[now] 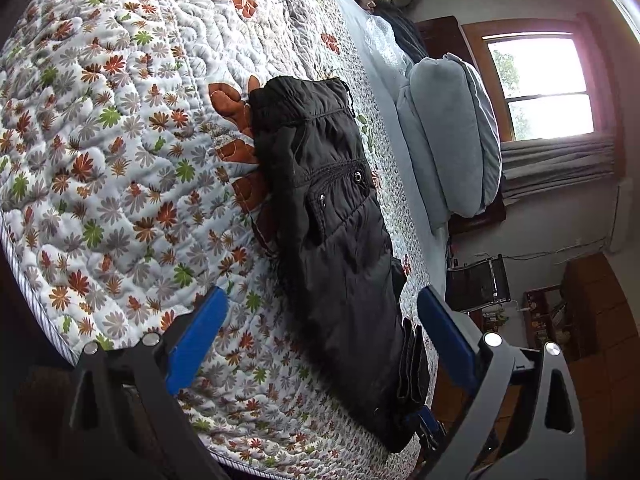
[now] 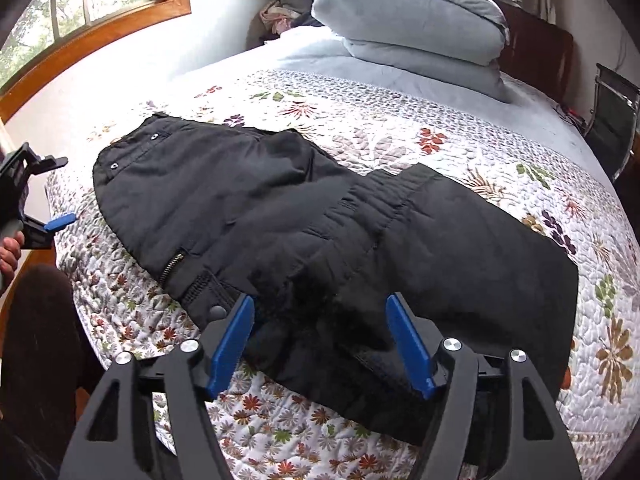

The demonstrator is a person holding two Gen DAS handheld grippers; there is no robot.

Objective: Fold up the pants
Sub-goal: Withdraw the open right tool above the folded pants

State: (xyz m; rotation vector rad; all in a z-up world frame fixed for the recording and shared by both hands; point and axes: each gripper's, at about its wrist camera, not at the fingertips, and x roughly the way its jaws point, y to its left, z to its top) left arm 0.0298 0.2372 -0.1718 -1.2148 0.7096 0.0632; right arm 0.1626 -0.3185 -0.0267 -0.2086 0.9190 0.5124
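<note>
The black pants lie folded lengthwise on the floral quilt, waistband at the far end. My left gripper is open and empty, hovering over the leg end near the bed's edge. In the right wrist view the pants stretch across the quilt, with snaps and a zipper showing. My right gripper is open, its blue fingers just above the near edge of the fabric. The left gripper shows at the far left, held in a hand.
Two stacked grey pillows lie at the head of the bed. A heap of clothes sits in the far corner. A chair stands beside the bed. Windows are on the wall.
</note>
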